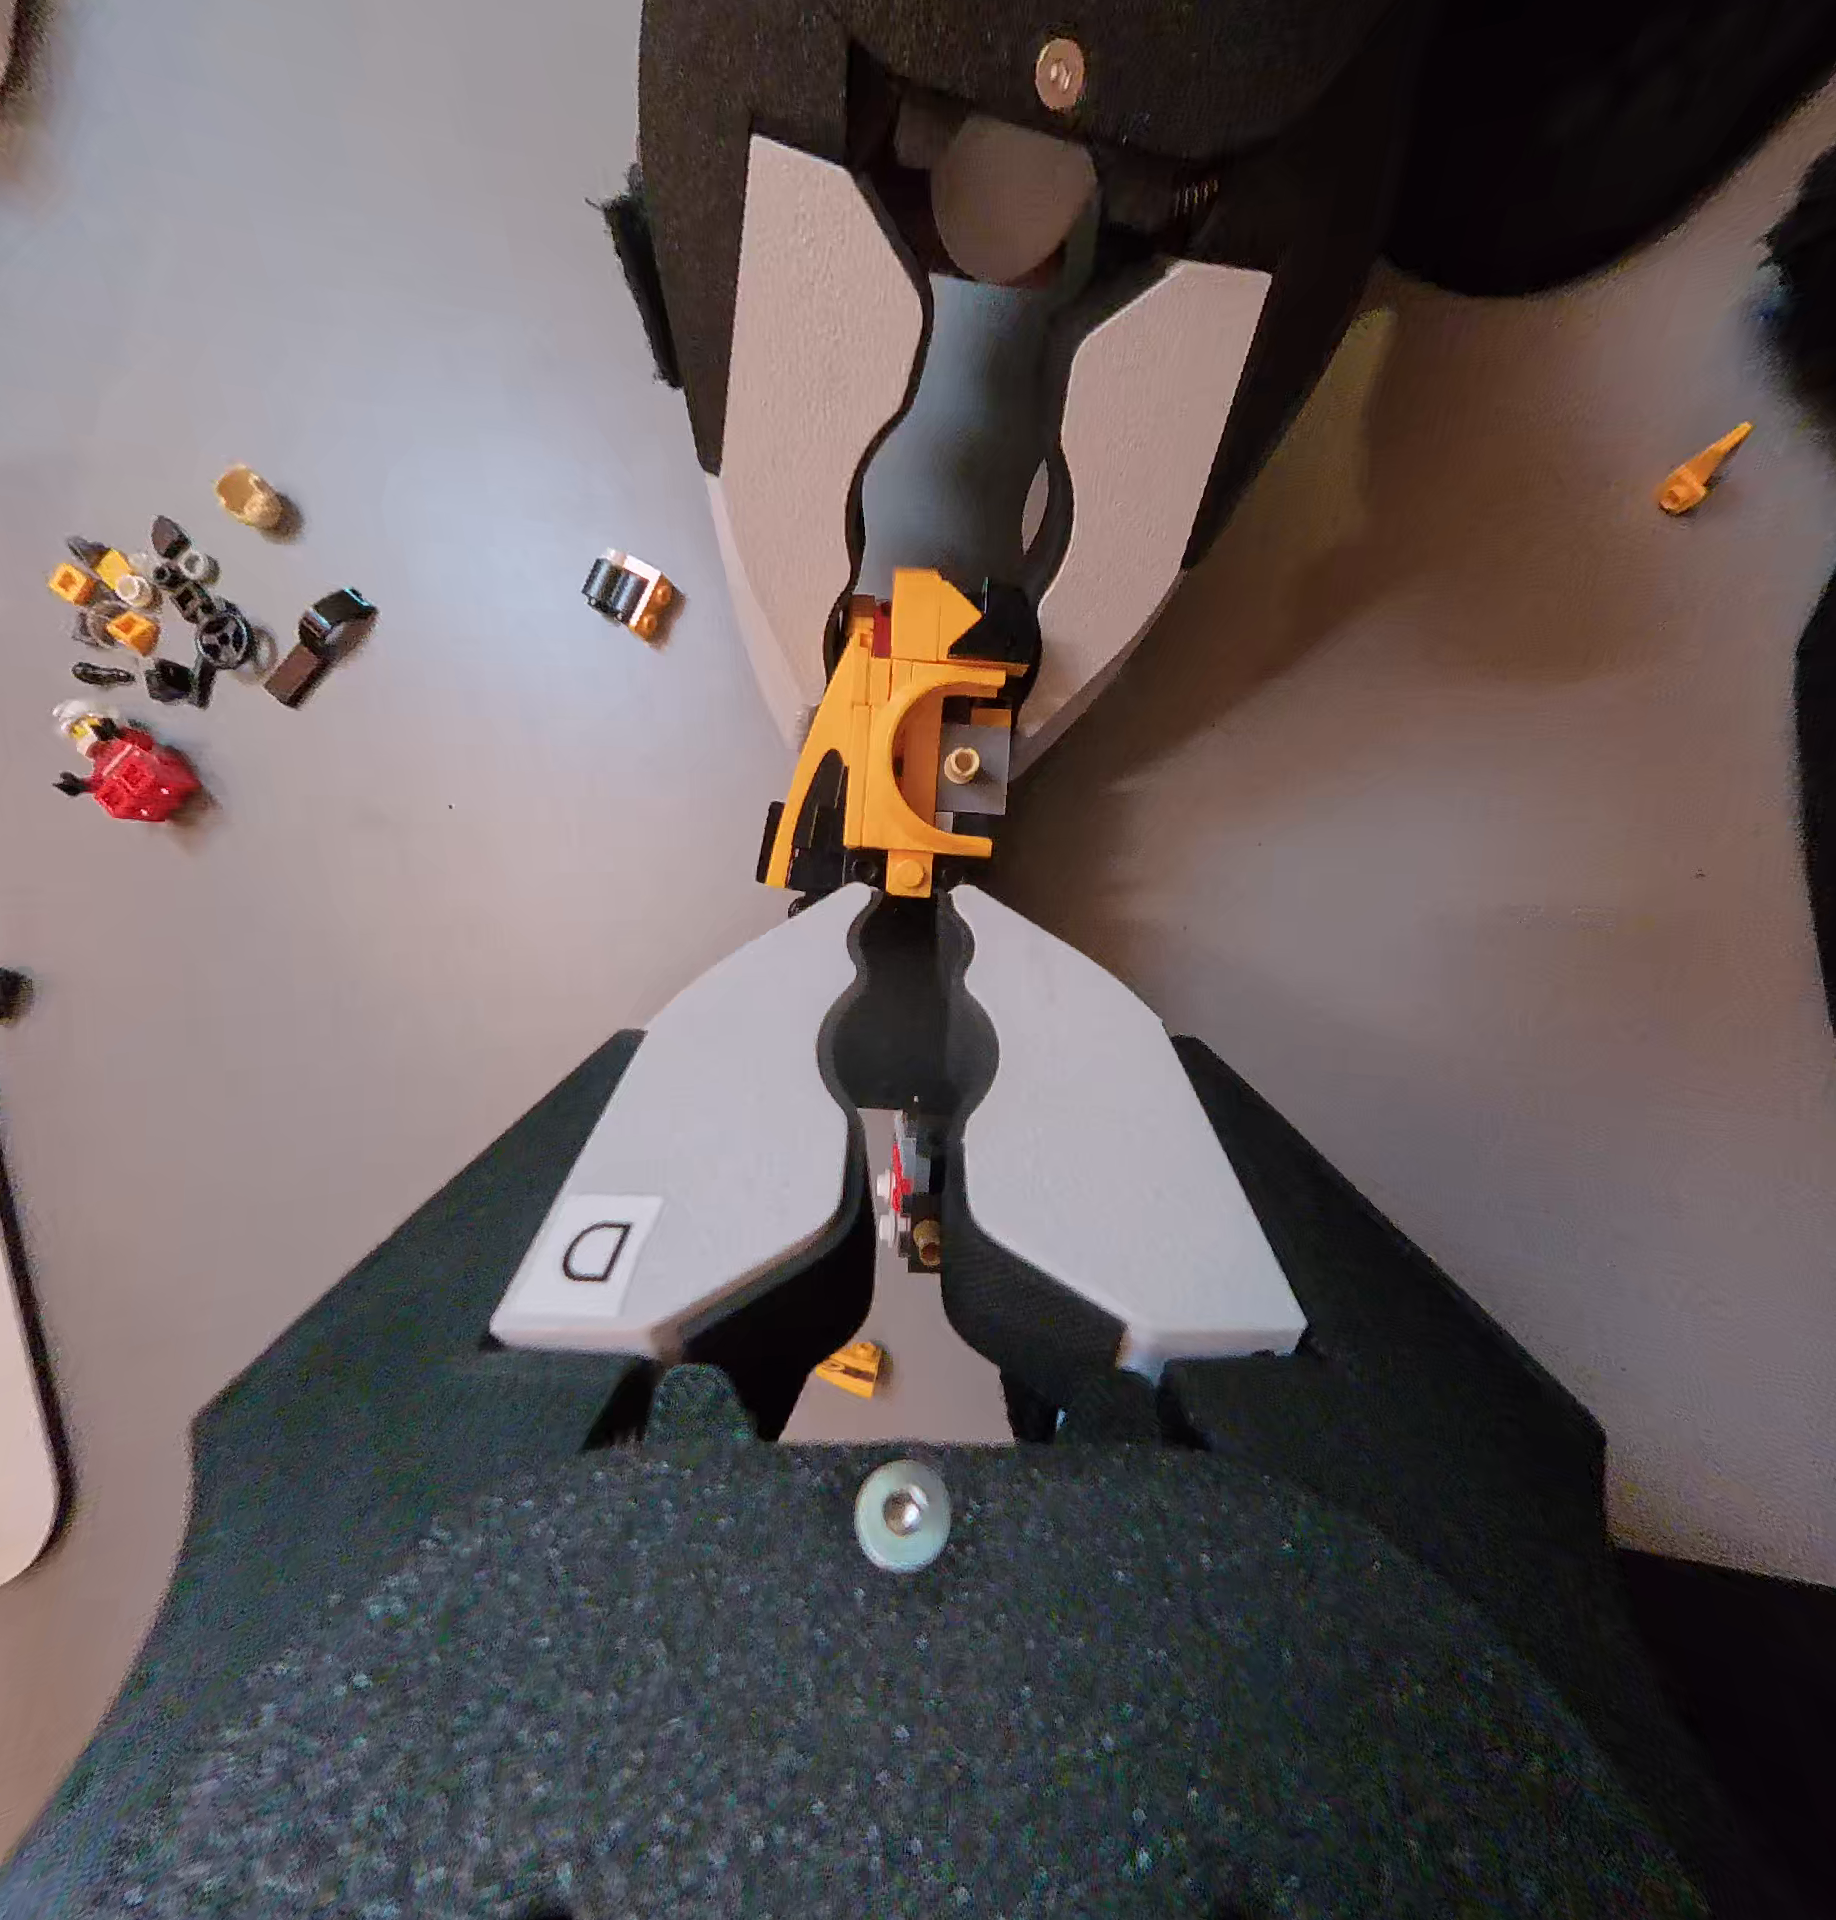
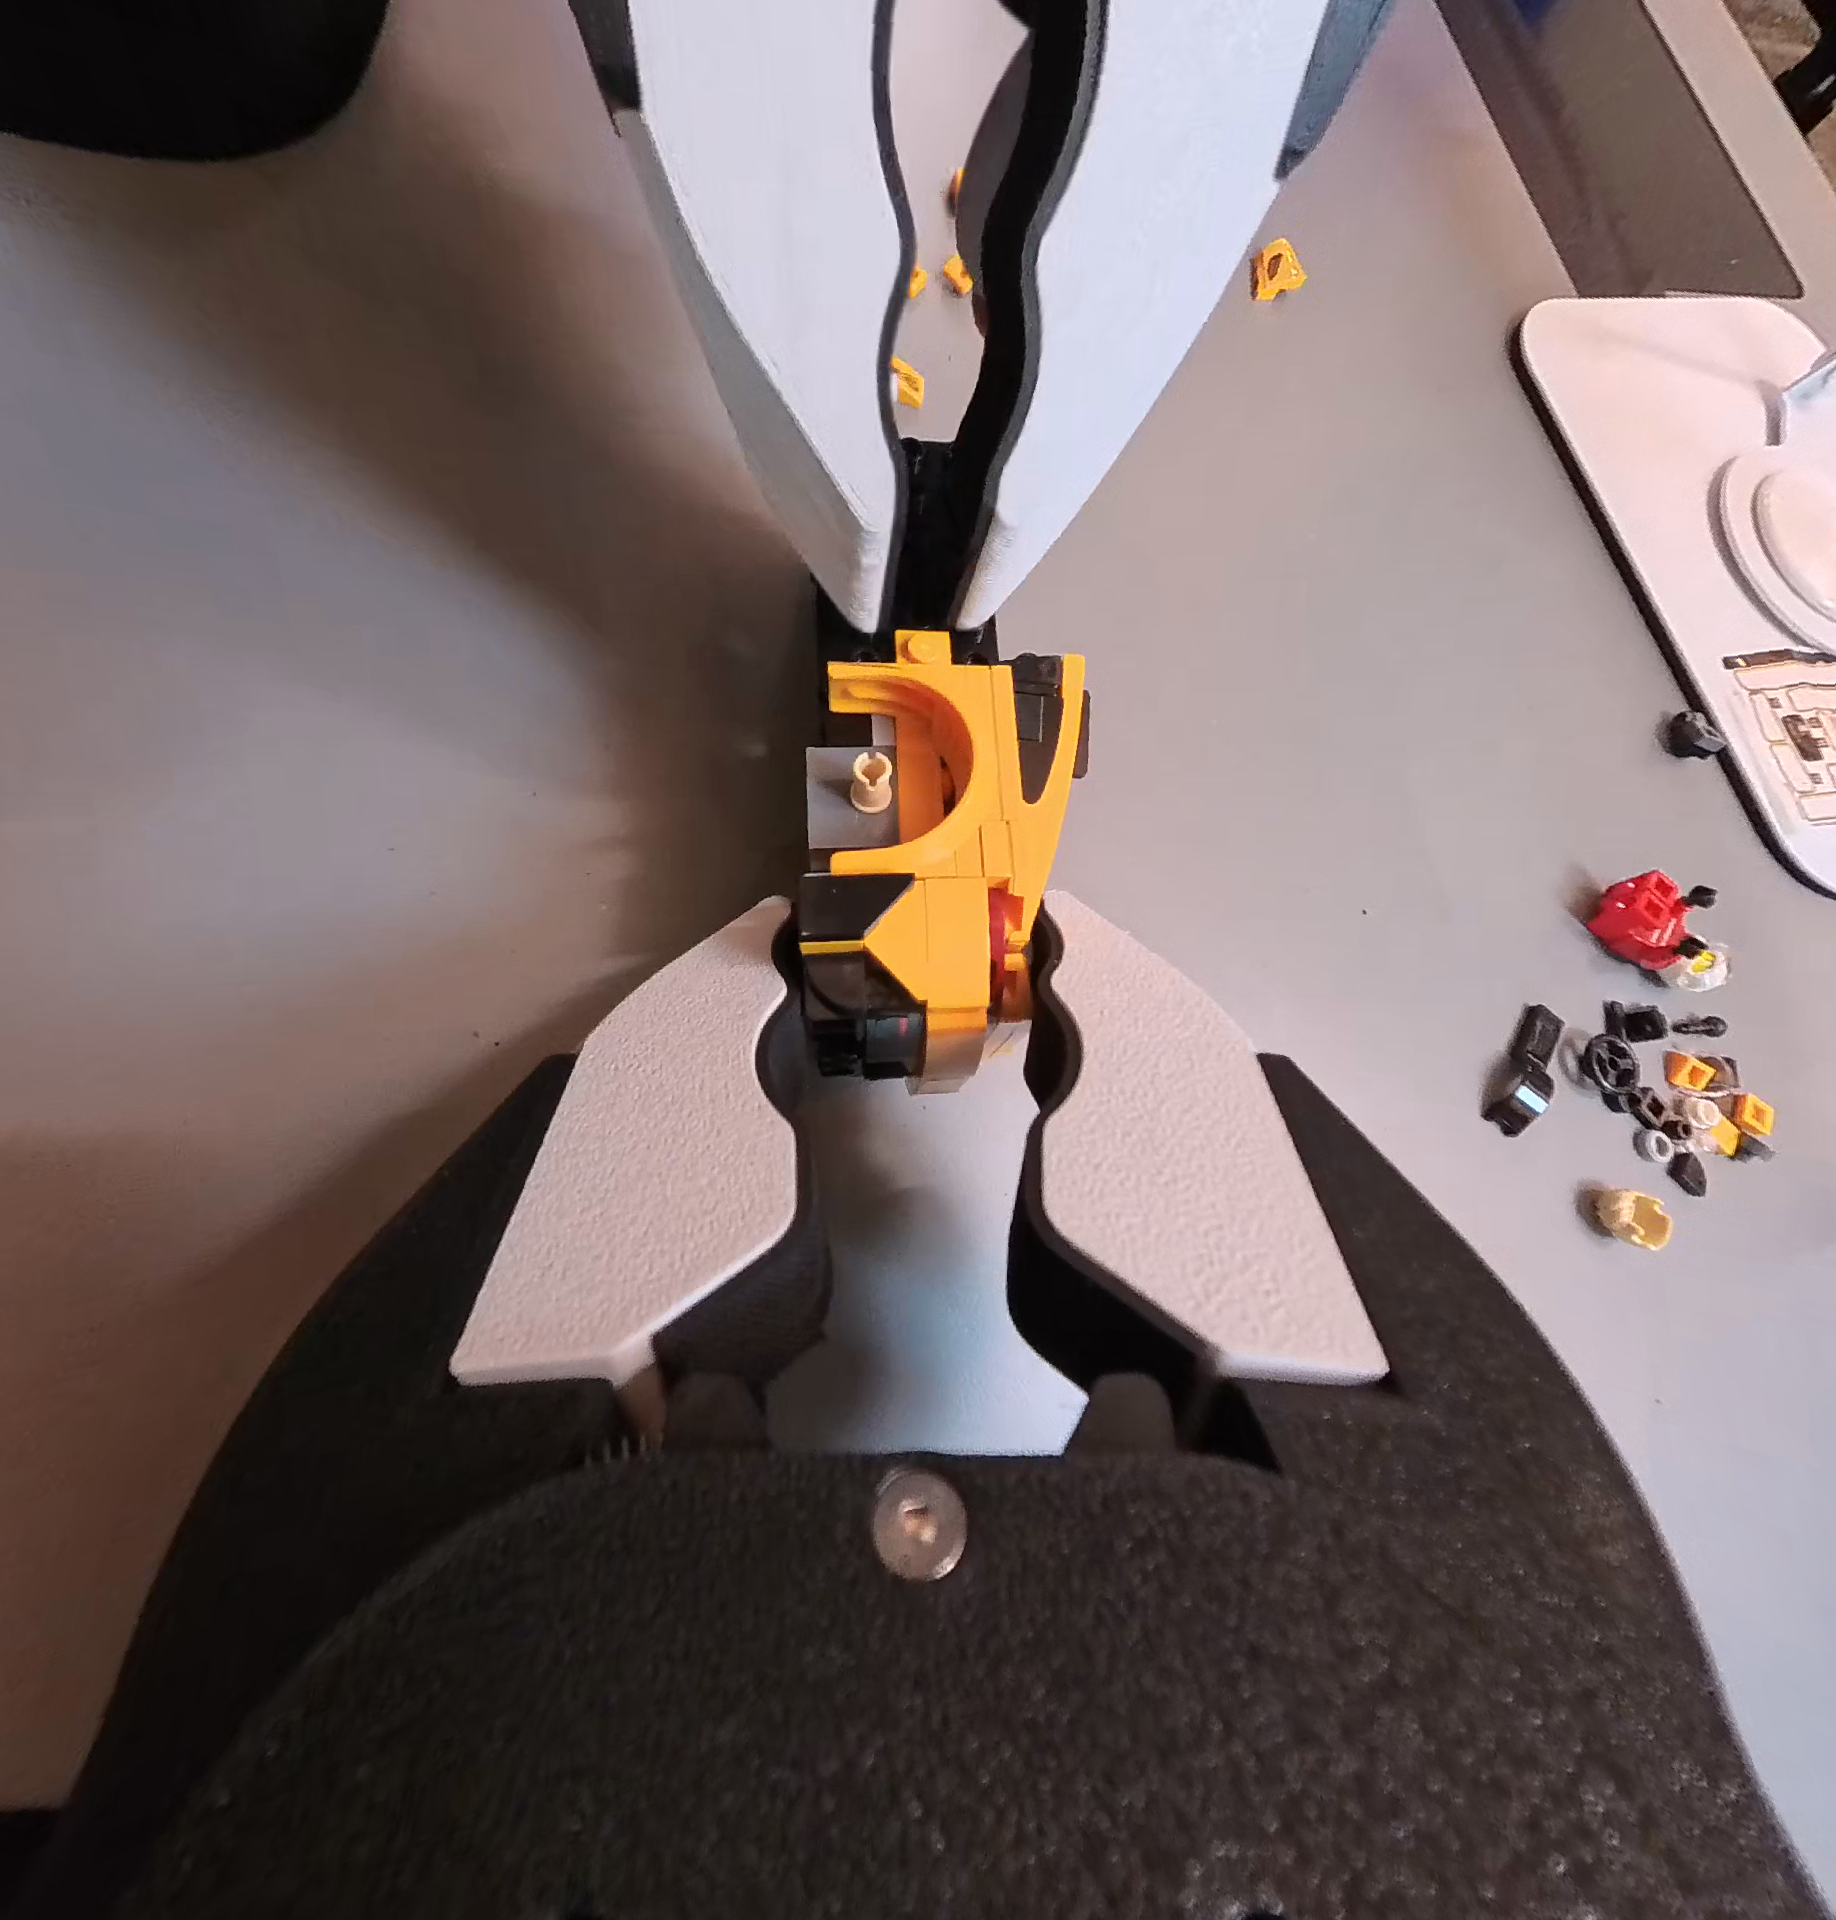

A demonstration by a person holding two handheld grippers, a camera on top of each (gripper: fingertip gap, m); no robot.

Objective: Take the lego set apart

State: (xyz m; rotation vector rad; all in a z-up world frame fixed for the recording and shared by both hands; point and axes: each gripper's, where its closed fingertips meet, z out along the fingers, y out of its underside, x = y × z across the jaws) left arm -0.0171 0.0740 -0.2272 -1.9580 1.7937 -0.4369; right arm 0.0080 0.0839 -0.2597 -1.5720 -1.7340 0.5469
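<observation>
An orange and black lego model (image 1: 893, 748) hangs above the grey table (image 1: 426, 1039), held between both grippers, which face each other. My left gripper (image 1: 906, 899) is shut on the model's end with a small orange stud. My right gripper (image 1: 935, 623) comes from the top of the left wrist view and clamps the other end. In the right wrist view, the right gripper (image 2: 919, 914) is shut on the black and orange end of the model (image 2: 945, 790), and the left gripper (image 2: 919, 623) reaches in from above. A tan pin sticks out of the model's grey block.
A pile of small loose pieces (image 1: 155, 623) (image 2: 1662, 1091) lies on the table beside a red piece (image 1: 135, 779), a gold piece (image 1: 249, 497) and a black and orange block (image 1: 631, 594). An orange wedge (image 1: 1703, 468) lies apart. A white mat (image 2: 1641, 436) holds a leaflet (image 2: 1807, 717). Some 5 cm of space lies between my two pairs of fingers. The gold piece (image 1: 249, 497) is about 15 cm from my right fingertips. The right camera catches it too, in the right wrist view (image 2: 1630, 1218).
</observation>
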